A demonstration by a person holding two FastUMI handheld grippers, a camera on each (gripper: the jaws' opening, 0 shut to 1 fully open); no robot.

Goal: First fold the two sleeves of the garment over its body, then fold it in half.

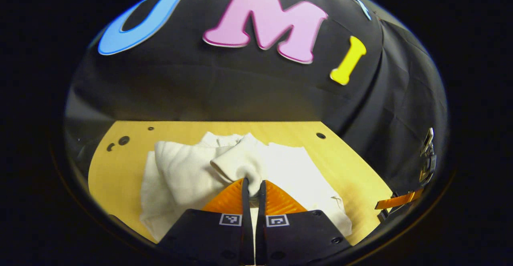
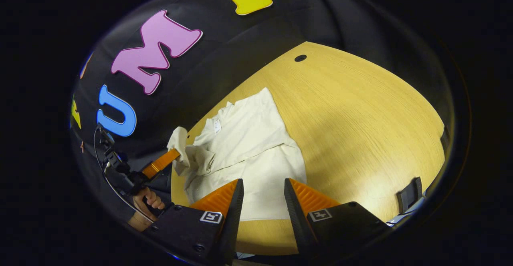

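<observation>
1. Left gripper view: left gripper [image 1: 253, 186], fingers nearly together, pinching a sleeve [image 1: 236, 164] of the white garment [image 1: 188, 174]. The sleeve is lifted and drawn in over the body. The garment lies crumpled on the yellow wooden surface [image 1: 344, 166]. The right gripper [image 1: 398, 200] shows at the right edge.
2. Right gripper view: right gripper [image 2: 262, 198], fingers spread apart, holding nothing, hanging above the garment's [image 2: 248, 146] near edge. The garment lies at the surface's [image 2: 360, 117] left side. At far left the left gripper [image 2: 162, 162] grips the raised sleeve [image 2: 180, 146]; a hand [image 2: 150, 200] holds its handle.
</observation>
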